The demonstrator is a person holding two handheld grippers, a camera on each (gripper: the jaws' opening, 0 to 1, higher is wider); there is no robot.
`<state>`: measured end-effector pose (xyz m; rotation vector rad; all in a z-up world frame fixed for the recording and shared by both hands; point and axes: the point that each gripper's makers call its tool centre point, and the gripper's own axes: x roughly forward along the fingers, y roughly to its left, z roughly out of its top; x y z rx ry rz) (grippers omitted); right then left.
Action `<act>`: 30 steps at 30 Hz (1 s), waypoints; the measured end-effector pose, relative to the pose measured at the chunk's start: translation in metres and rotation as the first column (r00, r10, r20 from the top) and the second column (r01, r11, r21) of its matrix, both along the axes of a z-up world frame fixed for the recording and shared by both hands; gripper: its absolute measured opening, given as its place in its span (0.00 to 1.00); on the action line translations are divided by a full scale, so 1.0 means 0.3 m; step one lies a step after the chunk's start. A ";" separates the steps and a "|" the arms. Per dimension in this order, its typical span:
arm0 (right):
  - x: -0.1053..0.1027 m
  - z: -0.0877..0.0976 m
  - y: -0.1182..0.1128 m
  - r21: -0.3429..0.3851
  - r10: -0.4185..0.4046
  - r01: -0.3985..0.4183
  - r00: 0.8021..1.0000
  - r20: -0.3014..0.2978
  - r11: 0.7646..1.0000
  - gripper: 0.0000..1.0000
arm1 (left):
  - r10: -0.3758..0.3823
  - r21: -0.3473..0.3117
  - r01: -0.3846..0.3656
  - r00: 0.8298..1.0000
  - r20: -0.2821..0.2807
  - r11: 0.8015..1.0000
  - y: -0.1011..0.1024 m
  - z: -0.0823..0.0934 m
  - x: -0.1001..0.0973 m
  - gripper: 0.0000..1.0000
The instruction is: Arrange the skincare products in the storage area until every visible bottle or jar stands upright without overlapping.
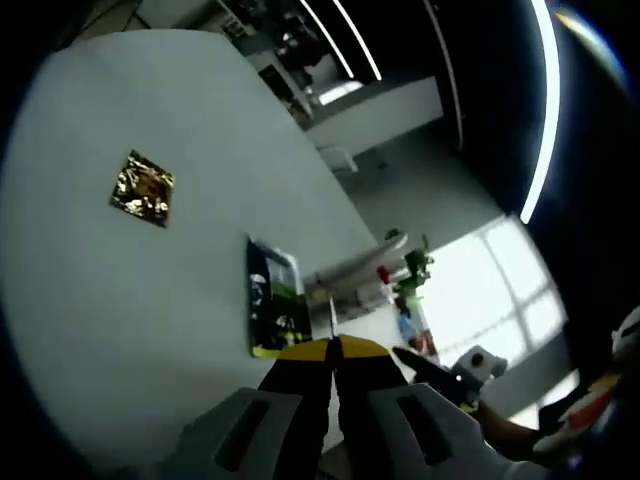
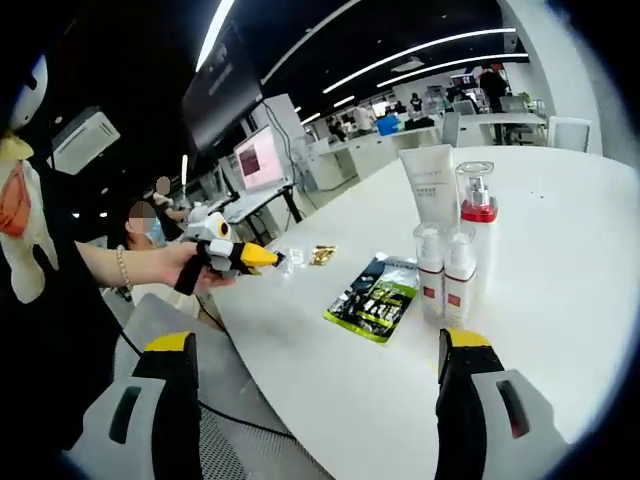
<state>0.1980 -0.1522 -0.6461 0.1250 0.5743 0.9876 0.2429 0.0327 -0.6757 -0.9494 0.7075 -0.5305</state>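
The white worktop [image 2: 560, 270] lies mostly bare. In the right gripper view, its obstacles stand in one cluster: a tall white tube [image 2: 430, 190], a pump bottle with a red collar [image 2: 477, 205] just beside it, and two small white bottles [image 2: 445, 272] touching side by side in front (all upright). Left of them a flat green-and-black packet [image 2: 377, 295] lies on the surface, and farther back a small gold foil square [image 2: 322, 255], well apart. Open worktop runs between packet and foil, and to the right of the bottles. The left claw [image 2: 270, 258], jaws together, hangs over the near-left edge; the right claw [image 2: 320, 345] spreads wide over bare surface.
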 end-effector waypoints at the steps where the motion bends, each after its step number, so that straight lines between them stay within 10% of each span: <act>1: 0.001 -0.001 -0.003 0.000 -0.003 0.003 1.000 -0.001 1.000 1.00 | 0.002 0.003 -0.002 1.000 -0.005 1.000 0.008 -0.010 0.004 0.01; 30: -0.019 -0.083 0.160 -0.063 0.139 -0.141 0.990 -0.032 0.988 0.92 | 0.041 0.107 -0.031 0.995 -0.096 0.994 0.063 -0.237 0.102 0.01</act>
